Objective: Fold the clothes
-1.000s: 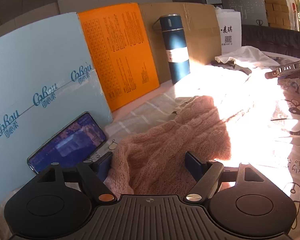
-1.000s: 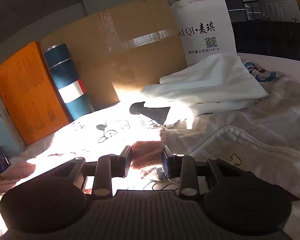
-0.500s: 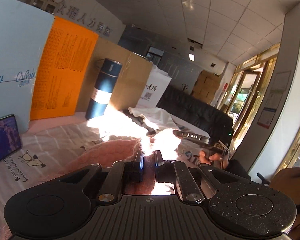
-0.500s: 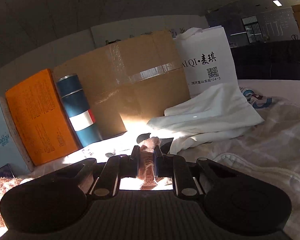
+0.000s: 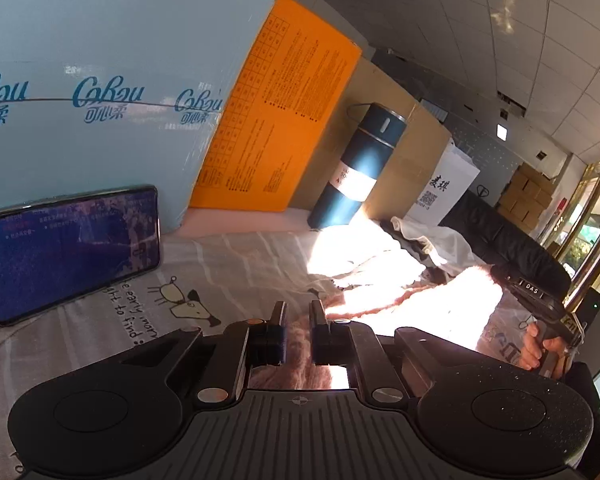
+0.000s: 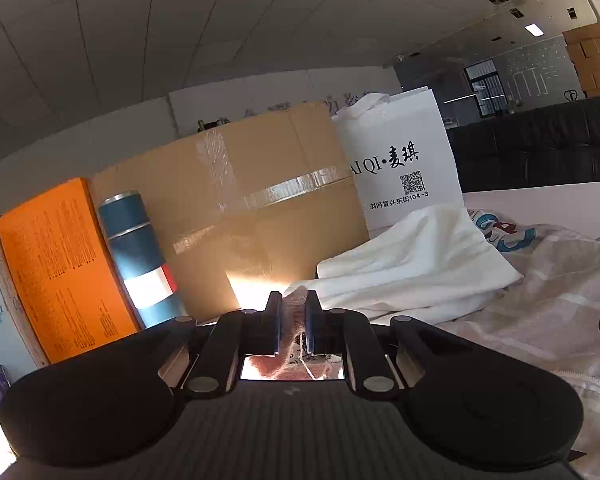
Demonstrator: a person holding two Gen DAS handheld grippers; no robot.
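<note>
Both grippers clamp the pink sweater – left gripper jaws pinched on one edge, right gripper jaws on another, knit bunched between. Sweater hangs betw. them over the printed sheet; phone leans at left, flask behind.

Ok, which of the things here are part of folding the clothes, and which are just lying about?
In the job: pink knit sweater, left gripper and right gripper, both clamped on it.

Lying about: phone, blue flask, orange box, white paper bag, white garment.
</note>
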